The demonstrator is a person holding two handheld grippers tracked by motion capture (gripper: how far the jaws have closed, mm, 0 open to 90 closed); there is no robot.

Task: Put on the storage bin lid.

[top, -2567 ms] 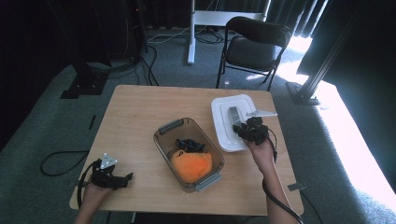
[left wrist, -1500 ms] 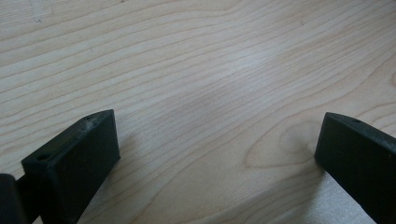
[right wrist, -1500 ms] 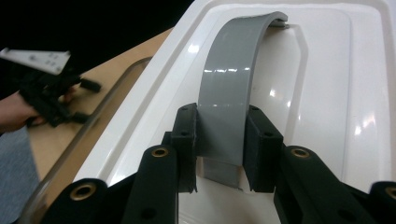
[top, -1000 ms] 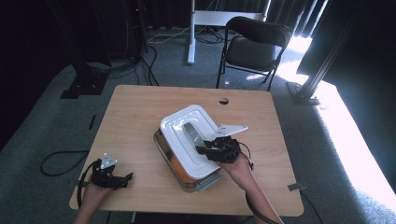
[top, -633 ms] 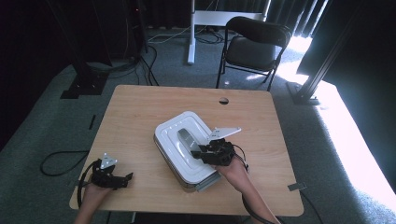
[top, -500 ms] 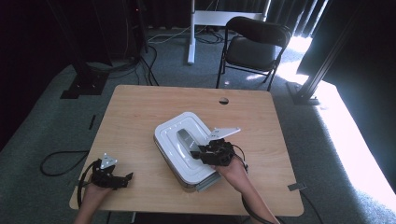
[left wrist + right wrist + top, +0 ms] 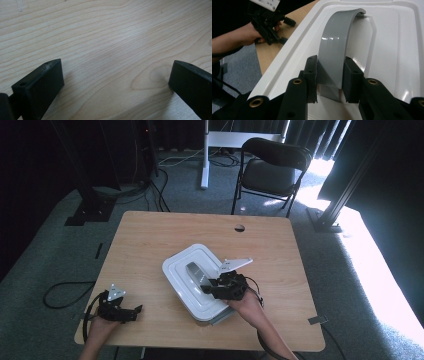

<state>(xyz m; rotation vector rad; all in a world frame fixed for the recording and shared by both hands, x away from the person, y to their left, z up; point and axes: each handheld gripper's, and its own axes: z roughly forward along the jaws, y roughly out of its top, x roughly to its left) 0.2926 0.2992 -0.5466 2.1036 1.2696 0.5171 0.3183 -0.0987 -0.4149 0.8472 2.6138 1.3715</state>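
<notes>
The right gripper (image 7: 209,288) is clamped on the grey handle (image 7: 334,47) of the white lid (image 7: 192,275); in the right gripper view both pads press the flanks of the arched handle near its base. The lid lies on top of the container (image 7: 220,319) at the centre of the wooden table (image 7: 150,235), slightly toward the near edge; a corner of the container protrudes below the lid on the near right. The left gripper (image 7: 131,310) rests at the near left corner of the table, well apart from the lid; its jaws stand wide apart over bare wood with nothing between them. A black folding chair (image 7: 272,167) stands beyond the far edge.
</notes>
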